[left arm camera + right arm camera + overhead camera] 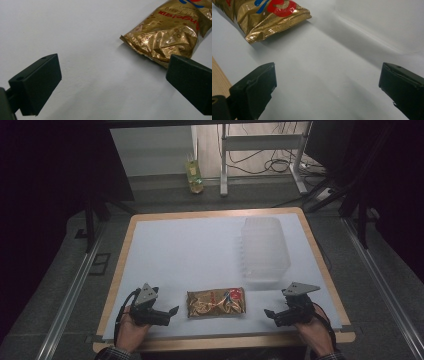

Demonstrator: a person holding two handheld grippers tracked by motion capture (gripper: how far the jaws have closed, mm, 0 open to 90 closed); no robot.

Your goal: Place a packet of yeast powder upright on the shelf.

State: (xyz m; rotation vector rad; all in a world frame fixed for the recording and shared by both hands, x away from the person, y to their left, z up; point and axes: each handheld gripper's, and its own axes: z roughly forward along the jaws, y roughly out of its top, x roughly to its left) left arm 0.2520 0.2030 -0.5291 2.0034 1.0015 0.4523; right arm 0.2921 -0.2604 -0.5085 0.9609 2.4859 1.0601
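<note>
Gold snack packet (216,302), flat on white table cover (200,250) near front edge, between both grippers and touched by neither. Probably light, crinkly and slippery; contents likely fragile, so best pinched at crimped end seam, not across puffed middle. Left gripper (171,311) just beside packet's left end, jaws wide apart and empty. Right gripper (270,314) near right end, jaws also apart, nothing held. Stack of clear plastic containers (265,250) farther back on right.

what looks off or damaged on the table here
Nothing is spilled or broken. The gold snack bag lies flat but crumpled at its end, still sealed as far as shows. The stack of clear containers lies tipped on its side.
</note>
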